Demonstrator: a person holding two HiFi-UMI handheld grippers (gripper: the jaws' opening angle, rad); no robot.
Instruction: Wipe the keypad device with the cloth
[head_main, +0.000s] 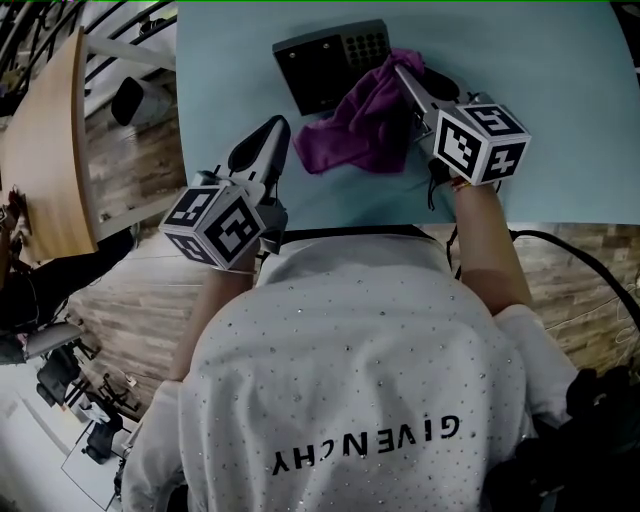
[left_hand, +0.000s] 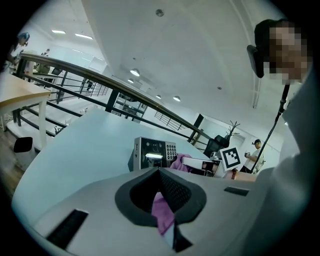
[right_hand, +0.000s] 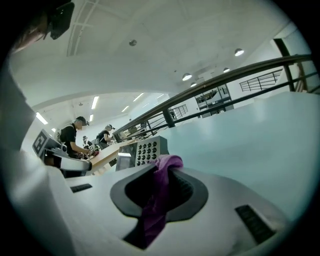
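Note:
The black keypad device (head_main: 325, 62) lies at the far side of the teal table (head_main: 560, 100). A purple cloth (head_main: 362, 125) is draped over its right edge and down onto the table. My right gripper (head_main: 408, 88) is shut on the cloth beside the keypad; in the right gripper view the cloth (right_hand: 159, 197) runs between the jaws and folds over their tip, with the keypad device (right_hand: 142, 150) just beyond. My left gripper (head_main: 268, 140) hovers left of the cloth, jaws shut and holding nothing. In the left gripper view, the keypad device (left_hand: 154, 152) stands ahead.
A wooden desk (head_main: 45, 150) stands to the left beyond the table's edge. A black cable (head_main: 565, 245) runs along the near right. Railings (left_hand: 100, 85) and people (right_hand: 75, 135) show in the background. The person's white shirt fills the near part of the head view.

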